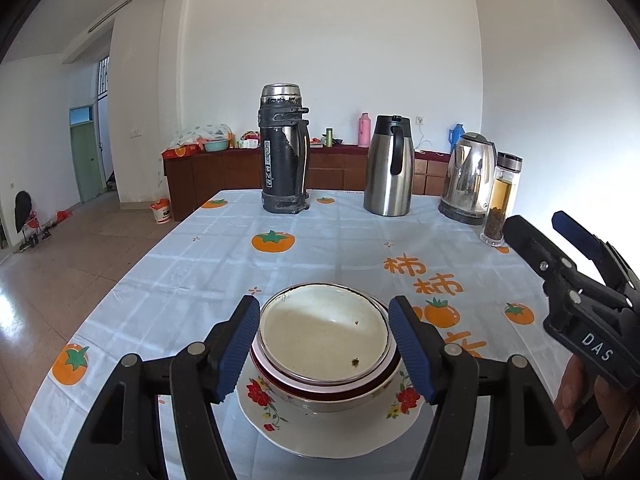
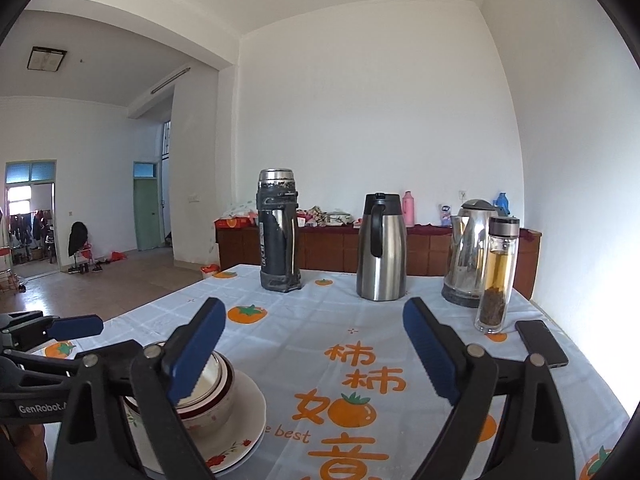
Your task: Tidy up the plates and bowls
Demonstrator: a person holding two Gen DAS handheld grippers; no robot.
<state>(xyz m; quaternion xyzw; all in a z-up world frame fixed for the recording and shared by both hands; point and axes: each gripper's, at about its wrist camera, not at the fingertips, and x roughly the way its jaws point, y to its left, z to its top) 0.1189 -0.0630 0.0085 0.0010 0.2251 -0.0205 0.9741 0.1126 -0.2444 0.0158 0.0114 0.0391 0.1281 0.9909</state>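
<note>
A white enamel bowl (image 1: 325,330) is nested in a red-rimmed flowered bowl (image 1: 320,394), which stands on a white flowered plate (image 1: 280,420) near the table's front. My left gripper (image 1: 325,346) is open, its blue pads on either side of the top bowl's rim without clearly pressing it. My right gripper (image 2: 316,354) is open and empty, raised to the right of the stack. The stack also shows in the right wrist view (image 2: 216,396), partly hidden by the left finger. The right gripper shows in the left wrist view (image 1: 560,240).
At the table's far side stand a black thermos (image 1: 284,148), a steel carafe (image 1: 390,166), an electric kettle (image 1: 470,178) and a tea bottle (image 1: 500,200). A black phone (image 2: 542,342) lies at the right. The persimmon-print tablecloth (image 1: 328,240) covers the table.
</note>
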